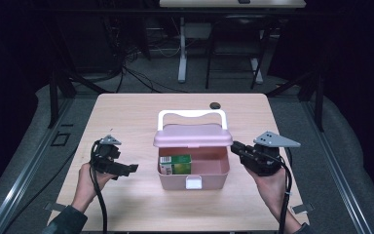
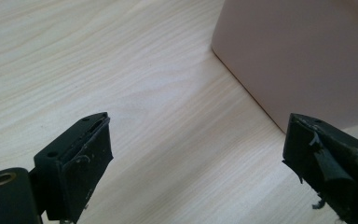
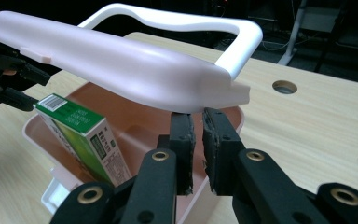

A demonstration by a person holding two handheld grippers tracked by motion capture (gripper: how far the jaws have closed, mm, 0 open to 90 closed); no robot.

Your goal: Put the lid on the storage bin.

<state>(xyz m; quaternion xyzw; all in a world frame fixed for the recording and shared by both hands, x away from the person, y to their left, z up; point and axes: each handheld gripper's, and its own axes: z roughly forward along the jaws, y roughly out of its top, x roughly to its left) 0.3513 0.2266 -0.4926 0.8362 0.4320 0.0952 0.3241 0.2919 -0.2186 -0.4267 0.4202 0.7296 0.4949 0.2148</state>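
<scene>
Right gripper view, nearest first: the right gripper (image 3: 195, 140) has its jaws nearly together with nothing between them, tips just under the raised lid (image 3: 121, 65) of the pink box (image 1: 193, 170), apparently to prop or swing it. Inside the open box a green carton (image 3: 81, 135) leans against the wall, left of those tips. High view places the box mid-table, the left gripper (image 1: 125, 169) beside its left wall, jaws wide and empty, likely ready to steady it.

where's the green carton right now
The green carton stands inside the pink box, against its left wall in the high view, under the half-raised lid.
</scene>
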